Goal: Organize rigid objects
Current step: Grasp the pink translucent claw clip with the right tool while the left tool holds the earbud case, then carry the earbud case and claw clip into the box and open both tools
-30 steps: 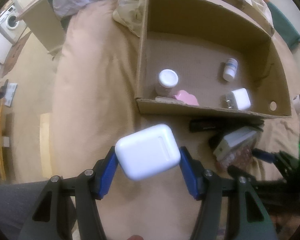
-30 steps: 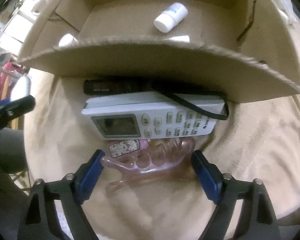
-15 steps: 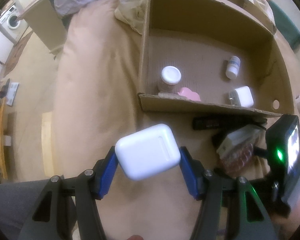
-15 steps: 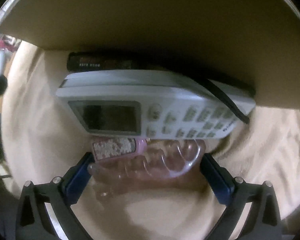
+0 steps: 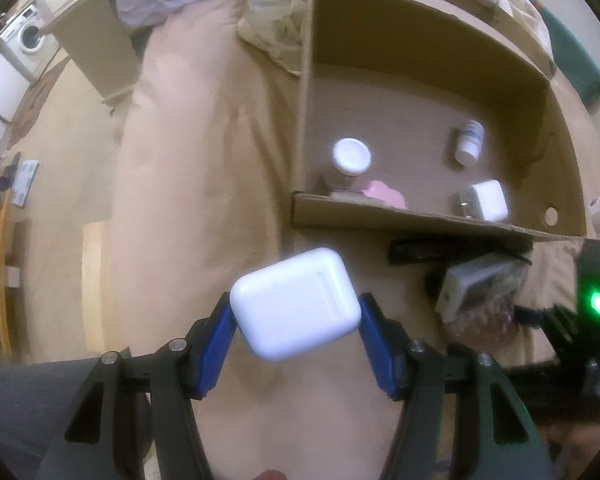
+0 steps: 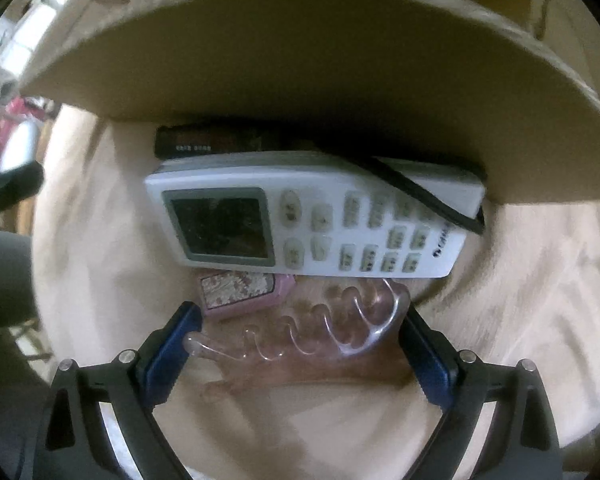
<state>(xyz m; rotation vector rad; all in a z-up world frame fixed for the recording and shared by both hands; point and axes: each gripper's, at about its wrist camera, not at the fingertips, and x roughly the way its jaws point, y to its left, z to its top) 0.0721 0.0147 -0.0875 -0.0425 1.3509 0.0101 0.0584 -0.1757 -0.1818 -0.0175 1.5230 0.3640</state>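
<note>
While the white earbud case (image 5: pixel 296 304) is clamped in the left gripper (image 5: pixel 296 314) at lower centre, clear of the bed, transfer into the cardboard box (image 5: pixel 420 220) at upper right is judged pending. A lift over its near wall is required. The clear hair claw (image 6: pixel 300 336), below the remote control (image 6: pixel 312 216), is bracketed by the right gripper (image 6: pixel 300 332); whether it is gripped cannot be told.

The earbud case (image 5: pixel 296 304) is plain glossy white, held between blue pads (image 5: pixel 214 350) on a black gripper (image 5: pixel 296 344). The cardboard box (image 5: pixel 412 222) is brown; inside sit a white-capped jar (image 5: pixel 351 156) and a pink thing (image 5: pixel 382 195). The remote (image 6: pixel 312 216) is white with pale grey buttons; the hair clip (image 6: pixel 300 340) is clear pink. The bedsheet (image 5: pixel 180 200) is beige.
</note>
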